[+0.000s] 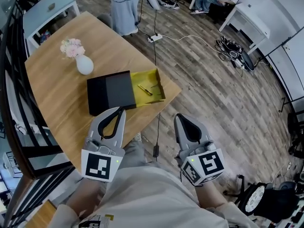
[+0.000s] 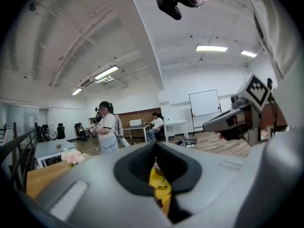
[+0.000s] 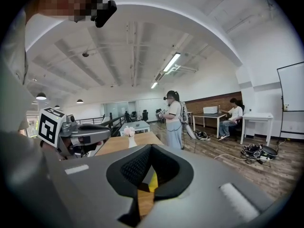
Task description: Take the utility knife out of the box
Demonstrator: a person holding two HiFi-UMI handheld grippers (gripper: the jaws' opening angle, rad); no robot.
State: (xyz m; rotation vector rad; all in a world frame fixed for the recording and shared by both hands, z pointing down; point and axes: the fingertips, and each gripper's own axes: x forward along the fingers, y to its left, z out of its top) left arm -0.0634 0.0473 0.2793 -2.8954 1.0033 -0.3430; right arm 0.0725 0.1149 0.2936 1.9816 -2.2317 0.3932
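Note:
A black box [image 1: 110,93] lies on the wooden table [image 1: 57,99], and its yellow inner tray [image 1: 153,79] is slid out to the right. A small yellow utility knife [image 1: 145,90] lies in the tray. My left gripper [image 1: 121,110] hovers just in front of the box's near edge, shut and empty. My right gripper [image 1: 179,117] is off the table's near right corner, above the floor, also shut and empty. In the left gripper view the yellow tray [image 2: 159,184] shows through the gap behind the closed left gripper [image 2: 156,148]. The right gripper [image 3: 151,148] frames a sliver of the tray [image 3: 152,182].
A white vase of pink flowers [image 1: 84,63] stands on the table behind the box. A person [image 1: 124,8] stands at the table's far end. A cable and power strip [image 1: 155,37] lie on the wood floor. A railing [image 1: 14,80] runs along the left.

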